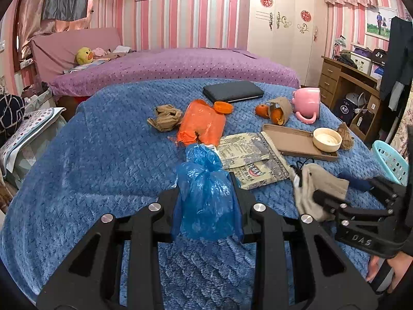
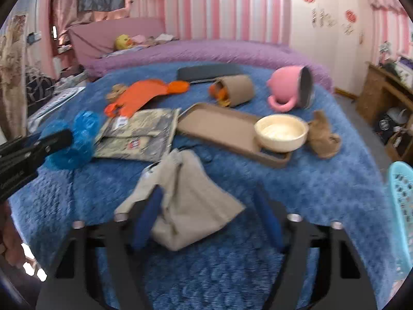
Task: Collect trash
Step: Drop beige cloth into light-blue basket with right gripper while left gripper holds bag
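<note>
Left tongs (image 1: 206, 196) pinch one blue plastic bag (image 1: 204, 193), frame center. Right tongs (image 2: 209, 219) spread around one beige cloth (image 2: 185, 199). Two crumpled papers; left view alone shows loose orange (image 1: 262, 110).

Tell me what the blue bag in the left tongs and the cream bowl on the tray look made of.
Crumpled blue bag: thin plastic film, by its translucent, glossy wrinkles. Round cream bowl: smooth and matte with a thick rim, probably plastic or ceramic; the look leaves it open.

"DAS" on the right tongs (image 1: 343, 193), "GT" on a black cap (image 1: 379, 54), printed bags' (image 1: 247, 152) text unreadable
</note>
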Action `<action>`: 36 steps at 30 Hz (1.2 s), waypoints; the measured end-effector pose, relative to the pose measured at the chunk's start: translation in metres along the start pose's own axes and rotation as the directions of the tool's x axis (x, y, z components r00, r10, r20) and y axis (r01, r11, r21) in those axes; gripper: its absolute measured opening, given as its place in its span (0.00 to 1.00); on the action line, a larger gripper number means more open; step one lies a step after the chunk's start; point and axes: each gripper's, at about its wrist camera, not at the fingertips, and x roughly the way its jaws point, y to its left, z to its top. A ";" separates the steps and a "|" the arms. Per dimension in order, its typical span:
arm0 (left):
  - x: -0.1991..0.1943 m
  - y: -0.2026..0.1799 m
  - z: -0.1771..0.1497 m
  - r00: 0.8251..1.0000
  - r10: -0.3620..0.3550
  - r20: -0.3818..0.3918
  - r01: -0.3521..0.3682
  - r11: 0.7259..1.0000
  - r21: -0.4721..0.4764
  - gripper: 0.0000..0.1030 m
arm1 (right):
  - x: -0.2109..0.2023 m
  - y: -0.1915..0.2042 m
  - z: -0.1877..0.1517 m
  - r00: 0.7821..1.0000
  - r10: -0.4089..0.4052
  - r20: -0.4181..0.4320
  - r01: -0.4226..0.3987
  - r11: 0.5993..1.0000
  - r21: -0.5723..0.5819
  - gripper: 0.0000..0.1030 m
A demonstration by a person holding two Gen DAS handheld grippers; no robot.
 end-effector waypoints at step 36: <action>-0.024 -0.191 0.046 0.972 -0.216 0.087 0.208 0.973 0.098 0.29 | -0.135 -0.209 0.004 0.963 -0.149 0.223 0.110 0.978 0.179 0.01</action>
